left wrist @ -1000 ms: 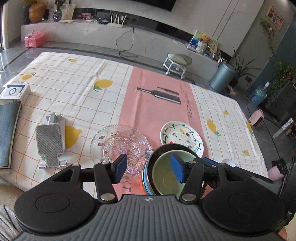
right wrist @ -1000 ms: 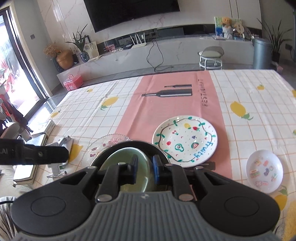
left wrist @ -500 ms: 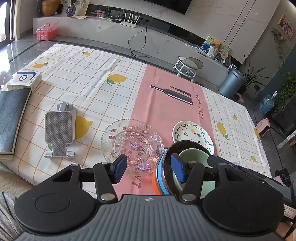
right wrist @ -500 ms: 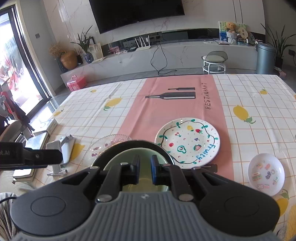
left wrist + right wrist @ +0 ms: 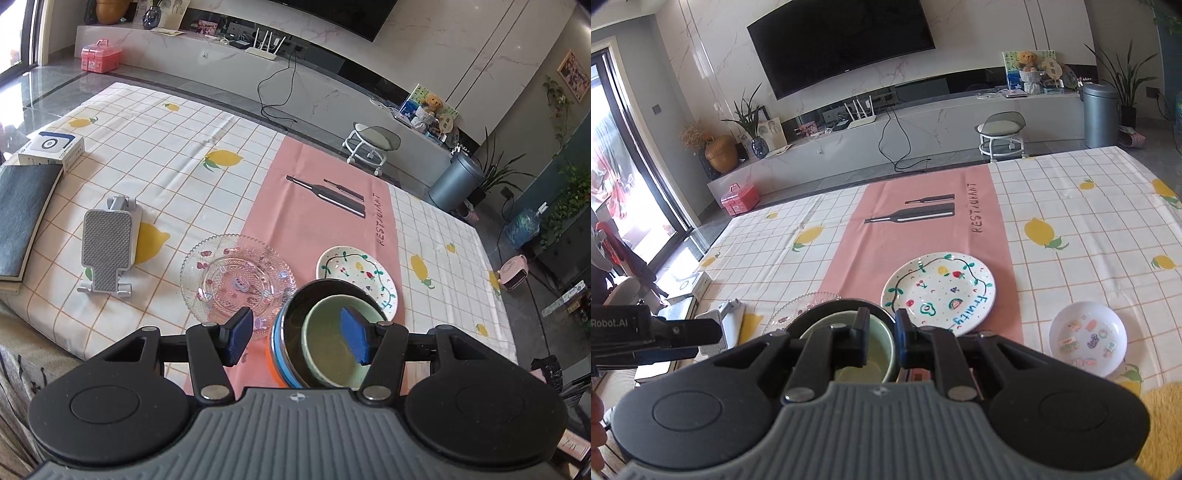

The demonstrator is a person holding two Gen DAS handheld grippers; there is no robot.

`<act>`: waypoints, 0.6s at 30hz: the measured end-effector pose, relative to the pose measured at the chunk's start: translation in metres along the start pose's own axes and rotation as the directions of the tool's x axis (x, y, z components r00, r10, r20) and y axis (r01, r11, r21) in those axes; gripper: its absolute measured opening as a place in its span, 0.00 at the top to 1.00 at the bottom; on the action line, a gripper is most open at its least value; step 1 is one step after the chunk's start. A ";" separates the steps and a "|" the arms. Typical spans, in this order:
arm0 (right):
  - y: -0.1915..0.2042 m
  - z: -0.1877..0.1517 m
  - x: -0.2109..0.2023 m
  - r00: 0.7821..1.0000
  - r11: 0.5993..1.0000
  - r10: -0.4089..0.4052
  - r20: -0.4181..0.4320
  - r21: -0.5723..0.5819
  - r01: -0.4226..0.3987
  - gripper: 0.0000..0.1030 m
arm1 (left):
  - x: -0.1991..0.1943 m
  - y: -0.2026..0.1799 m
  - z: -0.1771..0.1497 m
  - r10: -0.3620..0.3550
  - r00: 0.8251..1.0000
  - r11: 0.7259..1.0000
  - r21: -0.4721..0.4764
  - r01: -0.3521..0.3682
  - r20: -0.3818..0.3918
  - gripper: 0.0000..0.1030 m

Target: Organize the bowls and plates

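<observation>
My right gripper (image 5: 881,341) is shut on the rim of a pale green bowl (image 5: 862,360) nested inside a dark bowl (image 5: 827,308) with blue and orange bands, held above the table's near edge. In the left wrist view the green bowl (image 5: 328,350) sits in the dark bowl (image 5: 314,291). My left gripper (image 5: 297,339) is open, its pads on either side of the dark bowl's left rim, not touching. A clear glass plate (image 5: 236,278) lies left of the bowls. A white painted plate (image 5: 938,291) lies beyond them. A small white sticker bowl (image 5: 1087,338) lies at the right.
A grey phone stand (image 5: 107,247), a dark book (image 5: 22,210) and a white box (image 5: 51,147) lie at the table's left. The lemon-print tablecloth (image 5: 1071,206) has a pink runner (image 5: 923,229) down the middle. A yellow fuzzy thing (image 5: 1160,428) is at the near right.
Both grippers and the nested bowls have risen and drawn back toward the near edge. The glass plate is now uncovered. The right gripper stays shut on the green bowl's rim.
</observation>
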State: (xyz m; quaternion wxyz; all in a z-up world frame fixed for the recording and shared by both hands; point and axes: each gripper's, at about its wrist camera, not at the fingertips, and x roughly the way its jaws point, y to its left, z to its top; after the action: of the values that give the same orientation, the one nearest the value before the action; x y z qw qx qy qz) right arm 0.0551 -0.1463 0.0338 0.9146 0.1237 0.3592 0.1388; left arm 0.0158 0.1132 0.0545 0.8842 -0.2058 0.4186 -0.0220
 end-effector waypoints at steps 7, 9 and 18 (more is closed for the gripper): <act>-0.002 0.008 -0.052 0.997 1.000 -0.022 0.074 0.006 0.022 0.86 | -0.020 -0.031 0.005 0.017 0.997 0.999 -0.032 -0.015 0.069 0.37; -0.003 0.016 -0.066 0.996 1.000 -0.027 0.090 0.003 0.027 0.86 | -0.019 -0.044 0.007 0.028 0.998 0.999 -0.044 -0.026 0.061 0.37; -0.006 0.091 -0.104 0.973 0.992 -0.074 0.221 -0.082 0.094 0.83 | -0.010 -0.086 0.001 -0.197 0.979 0.969 -0.141 0.203 0.052 0.37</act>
State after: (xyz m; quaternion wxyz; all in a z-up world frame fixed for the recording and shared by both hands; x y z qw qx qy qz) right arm 0.0462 -0.1987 0.1613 0.9581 0.0808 0.2553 0.1021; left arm 0.0210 0.0372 0.0953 0.8680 -0.3113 0.3793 -0.0766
